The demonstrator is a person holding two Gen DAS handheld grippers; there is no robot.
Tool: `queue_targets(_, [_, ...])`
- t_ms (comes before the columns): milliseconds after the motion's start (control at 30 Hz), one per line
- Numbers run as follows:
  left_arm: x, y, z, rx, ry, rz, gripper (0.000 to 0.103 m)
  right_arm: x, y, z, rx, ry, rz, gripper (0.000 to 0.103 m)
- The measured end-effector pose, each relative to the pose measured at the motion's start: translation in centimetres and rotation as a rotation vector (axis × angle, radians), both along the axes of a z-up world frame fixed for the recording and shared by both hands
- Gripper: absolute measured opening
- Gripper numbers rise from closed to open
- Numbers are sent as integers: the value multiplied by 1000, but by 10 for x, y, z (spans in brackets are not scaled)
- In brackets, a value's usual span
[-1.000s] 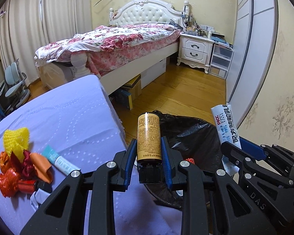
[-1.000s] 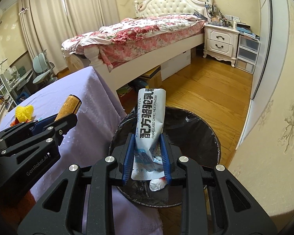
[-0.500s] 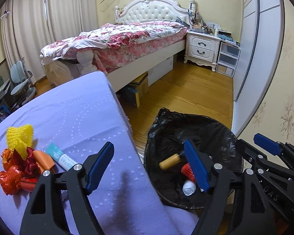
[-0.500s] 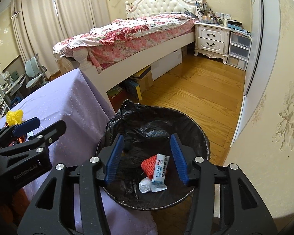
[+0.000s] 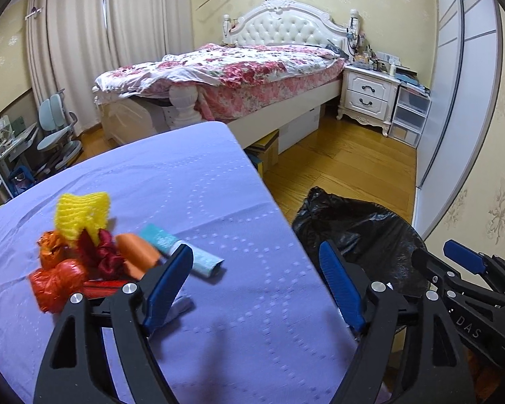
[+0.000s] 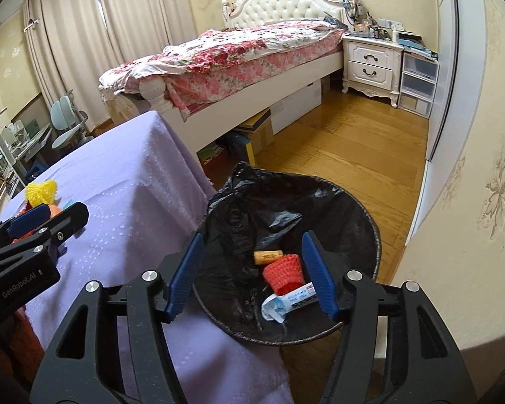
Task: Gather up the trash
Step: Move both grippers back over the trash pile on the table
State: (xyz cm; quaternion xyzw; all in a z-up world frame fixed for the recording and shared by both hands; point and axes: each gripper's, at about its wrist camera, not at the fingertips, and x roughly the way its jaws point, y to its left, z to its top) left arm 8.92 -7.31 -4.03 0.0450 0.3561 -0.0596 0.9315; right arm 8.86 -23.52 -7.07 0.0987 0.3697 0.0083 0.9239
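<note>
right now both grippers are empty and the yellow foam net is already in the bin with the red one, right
Not quite. The yellow foam net lies on the purple tablecloth, as the left wrist view shows. Only the red net is in the bin. Both grippers are empty, jaws opening.

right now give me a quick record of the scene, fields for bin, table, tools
bin: black-lined trash bin on the floor beside the table, holding a brown bottle, red foam net and white sachet
table: purple cloth with yellow foam net, orange and red wrappers, teal tube
left tool: opening, nothing between its pads
right tool: opening over the bin, empty
</note>
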Motion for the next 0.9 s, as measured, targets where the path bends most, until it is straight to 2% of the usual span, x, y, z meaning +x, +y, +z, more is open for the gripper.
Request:
queue_targets(367, [-26, 68, 1, -3, 0, 128, 77, -9, 58, 14, 10, -9, 121, 60])
queue_targets(900, [-58, 166, -11, -2, 24, 335, 77, -16, 184, 18, -11, 16, 366, 61])
